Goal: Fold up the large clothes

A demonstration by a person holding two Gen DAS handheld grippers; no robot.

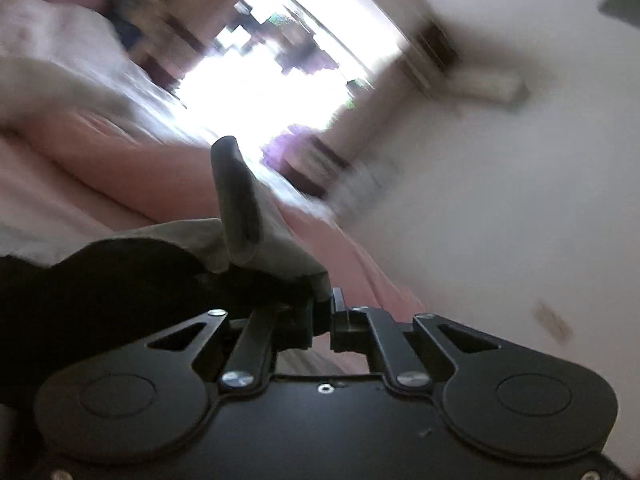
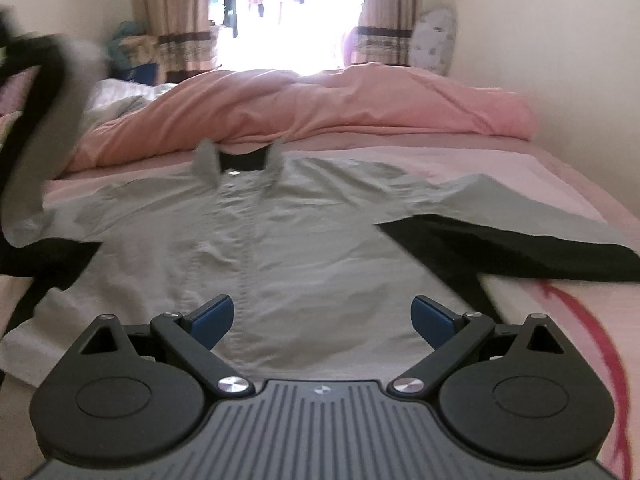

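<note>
The right tongs [image 2: 323,316] hang wide open and empty over the lower front of the shirt [image 2: 256,248], touching nothing. The shirt lies face up on the bed [image 2: 540,304], collar [image 2: 240,160] toward the far end, its right sleeve [image 2: 520,220] spread flat and showing a dark lining. The left sleeve [image 2: 44,128] is off the bed, raised at the left edge of the right wrist view and blurred.

The left tongs [image 1: 236,208] are closed on a fold of that sleeve's grey cloth [image 1: 280,248], which bunches round the fingers.

Beyond the shirt lies a pink quilt [image 2: 320,100]; behind it, curtains [image 2: 180,20] and a bright window [image 2: 288,12].

Risks, as judged: the grip looks shallow and near the cloth's edge, so the sleeve may slip out partway. With no tongs pinning the body, a pull on the sleeve may drag the shirt askew or ruck the placket, spoiling the fold line.
</note>
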